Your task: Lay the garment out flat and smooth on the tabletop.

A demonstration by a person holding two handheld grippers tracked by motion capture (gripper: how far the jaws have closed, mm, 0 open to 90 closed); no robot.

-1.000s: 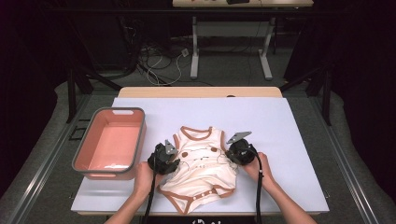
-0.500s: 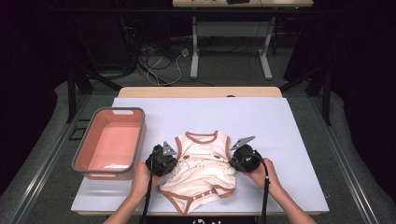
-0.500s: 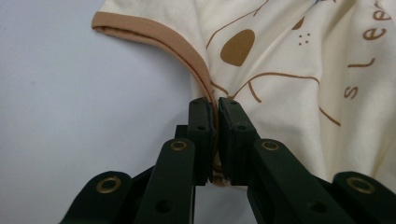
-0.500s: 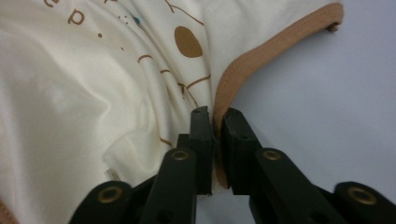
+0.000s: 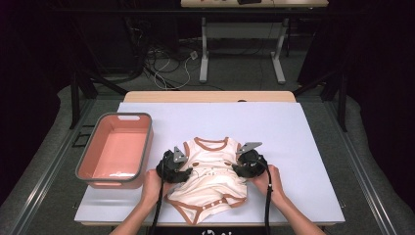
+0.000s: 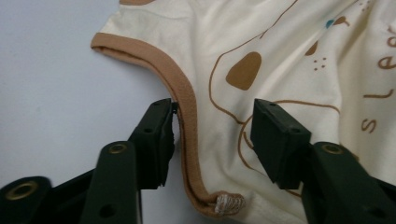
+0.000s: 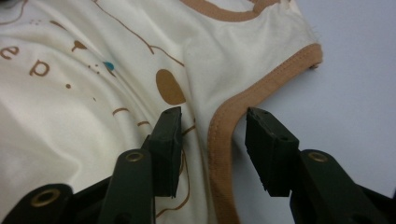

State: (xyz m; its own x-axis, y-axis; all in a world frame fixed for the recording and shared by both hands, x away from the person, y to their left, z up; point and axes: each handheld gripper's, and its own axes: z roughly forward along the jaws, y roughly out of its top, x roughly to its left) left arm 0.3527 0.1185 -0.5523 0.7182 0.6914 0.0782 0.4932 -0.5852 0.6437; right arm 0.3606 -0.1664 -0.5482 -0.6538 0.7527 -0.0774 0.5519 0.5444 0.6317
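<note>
High view: bodysuit (image 5: pixel 209 176) lies between left gripper (image 5: pixel 172 166) and right gripper (image 5: pixel 248 164).

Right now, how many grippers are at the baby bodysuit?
2: the left gripper is at the bodysuit's left armhole, the right gripper at its right armhole; both have open jaws astride the brown trim.

Brown printed letters are seen on the cream bodysuit (image 6: pixel 289 51): "s l e" is read at the right edge in the left gripper view, cut off by the frame. In the right gripper view "e p" is read on the bodysuit (image 7: pixel 93 84) at the left edge. The full word cannot be made out; no other text is legible.
</note>
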